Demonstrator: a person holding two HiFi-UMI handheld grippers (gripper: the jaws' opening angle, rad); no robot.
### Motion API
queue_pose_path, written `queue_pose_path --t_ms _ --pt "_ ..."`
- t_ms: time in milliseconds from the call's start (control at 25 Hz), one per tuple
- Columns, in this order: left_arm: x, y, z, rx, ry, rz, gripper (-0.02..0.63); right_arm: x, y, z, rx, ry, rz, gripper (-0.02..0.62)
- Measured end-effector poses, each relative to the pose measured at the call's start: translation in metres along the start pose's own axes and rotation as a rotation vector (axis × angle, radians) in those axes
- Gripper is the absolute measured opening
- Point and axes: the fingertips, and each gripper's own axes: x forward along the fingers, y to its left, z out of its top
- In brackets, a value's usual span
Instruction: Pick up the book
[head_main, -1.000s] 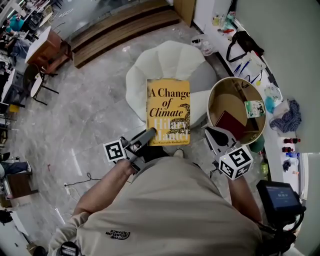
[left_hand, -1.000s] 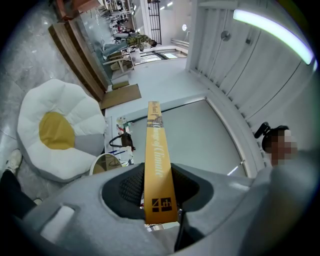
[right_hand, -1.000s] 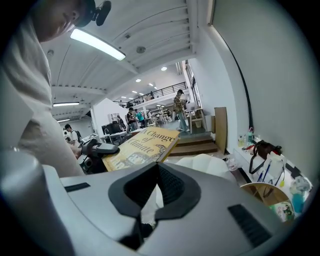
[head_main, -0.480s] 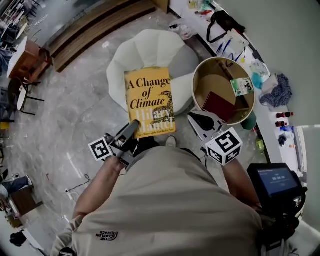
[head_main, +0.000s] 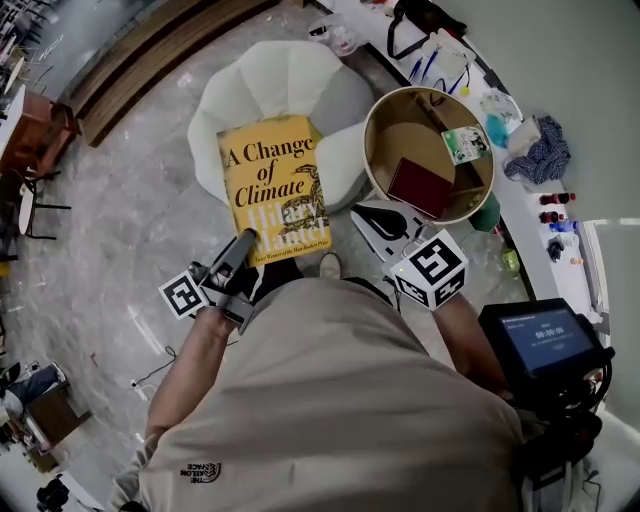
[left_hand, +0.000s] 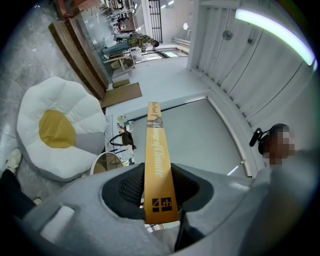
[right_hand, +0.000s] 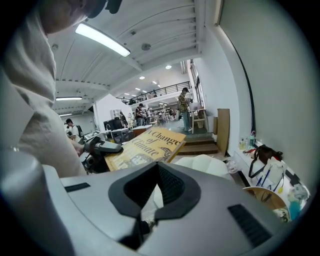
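Note:
A yellow book (head_main: 270, 185) titled "A Change of Climate" is held up in the air above the floor, cover facing up. My left gripper (head_main: 243, 243) is shut on its lower left corner. In the left gripper view the book's spine (left_hand: 156, 160) stands between the pads of the left gripper (left_hand: 161, 202), which press on both sides. My right gripper (head_main: 372, 218) hovers to the right of the book, apart from it, shut and empty. In the right gripper view the book (right_hand: 150, 145) and the left gripper (right_hand: 102, 147) show beyond the closed right gripper (right_hand: 156, 192).
A white beanbag chair (head_main: 290, 80) with a yellow centre (left_hand: 56, 129) lies on the marble floor under the book. A round basket (head_main: 378, 110) holding a dark red book (head_main: 420, 185) stands at the right. A cluttered white shelf (head_main: 520, 110) runs along the wall.
The head view has shifted, so the book, chair and basket sit further left and higher in the picture. The left gripper keeps its hold on the book; the right stays shut.

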Motion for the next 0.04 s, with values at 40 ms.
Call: queue_pose_path --t_ms 40 --pt "0.0007 0.0007 0.0006 0.000 -0.001 -0.001 0.143 0.0012 -0.0005 -0.0004 -0.002 0.001 0.000 0.014"
